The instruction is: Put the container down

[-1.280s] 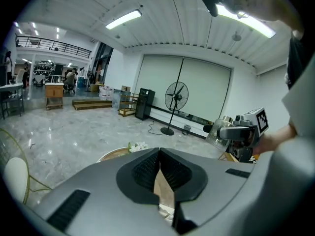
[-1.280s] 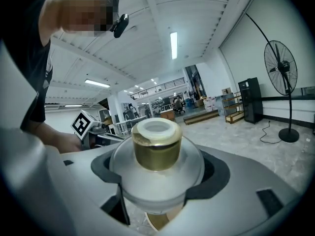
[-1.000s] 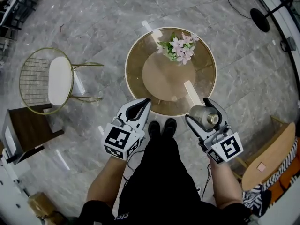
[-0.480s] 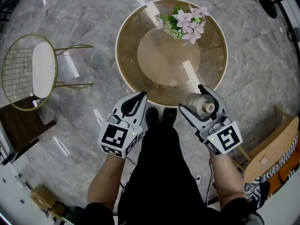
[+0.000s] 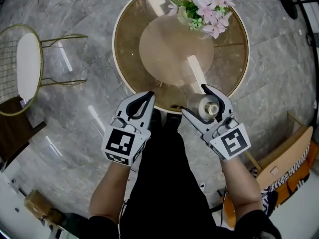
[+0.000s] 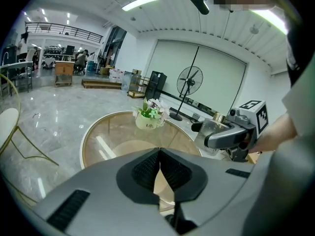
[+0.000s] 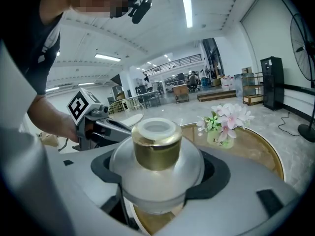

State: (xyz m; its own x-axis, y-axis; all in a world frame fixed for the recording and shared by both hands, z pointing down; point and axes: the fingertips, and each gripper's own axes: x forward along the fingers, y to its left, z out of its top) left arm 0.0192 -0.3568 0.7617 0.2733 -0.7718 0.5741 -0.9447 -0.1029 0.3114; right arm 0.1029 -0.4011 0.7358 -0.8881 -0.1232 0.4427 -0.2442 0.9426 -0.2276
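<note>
Jaws of the right tool [image 5: 195,100] were clenched on a frosted, round-bodied glass container [image 7: 156,167] with a short gold collar and a white-rimmed mouth, held over the near edge of the round, gold-rimmed glass desk [image 5: 125,59]. The left tool [image 5: 149,94], nearby, was shut on nothing. A small white pot of pink flowers [image 5: 210,13] stood at the desk's far side.

A round, gold-rimmed glass table [image 5: 130,73] stands on the grey marble floor [image 5: 75,123], bearing a pot of pink flowers [image 5: 208,11] near its one o'clock edge.
</note>
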